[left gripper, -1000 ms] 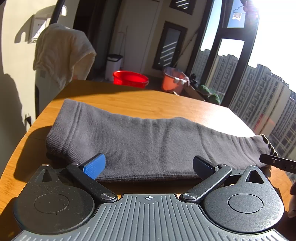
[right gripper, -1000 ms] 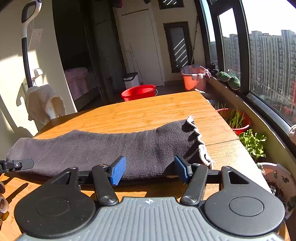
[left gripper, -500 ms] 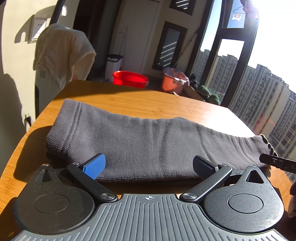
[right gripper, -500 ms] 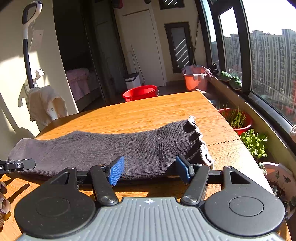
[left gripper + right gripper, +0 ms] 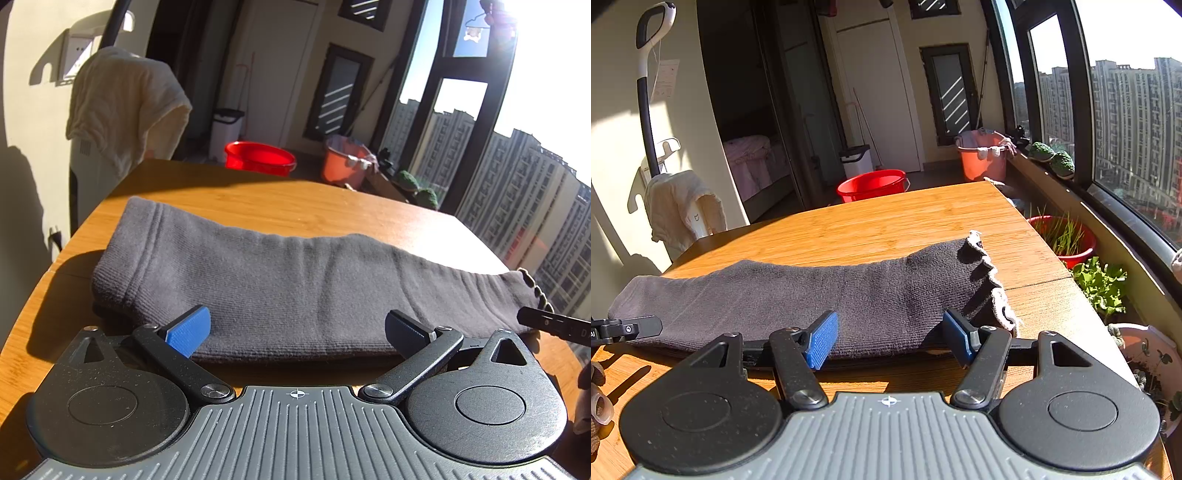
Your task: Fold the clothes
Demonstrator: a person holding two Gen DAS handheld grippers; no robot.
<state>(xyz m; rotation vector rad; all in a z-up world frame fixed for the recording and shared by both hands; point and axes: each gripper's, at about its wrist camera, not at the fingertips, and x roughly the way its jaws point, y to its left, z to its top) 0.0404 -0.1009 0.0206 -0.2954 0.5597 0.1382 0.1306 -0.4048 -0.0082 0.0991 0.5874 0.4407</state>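
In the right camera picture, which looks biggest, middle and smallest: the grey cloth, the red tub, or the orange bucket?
1. Grey cloth, by far the biggest, though it lies nearest the camera.
2. Red tub and orange bucket look about alike; both stand farther off, so I won't rank them.

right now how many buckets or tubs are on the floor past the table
2: a red tub just beyond the table's far edge, and an orange bucket by the window. Others may be hidden.
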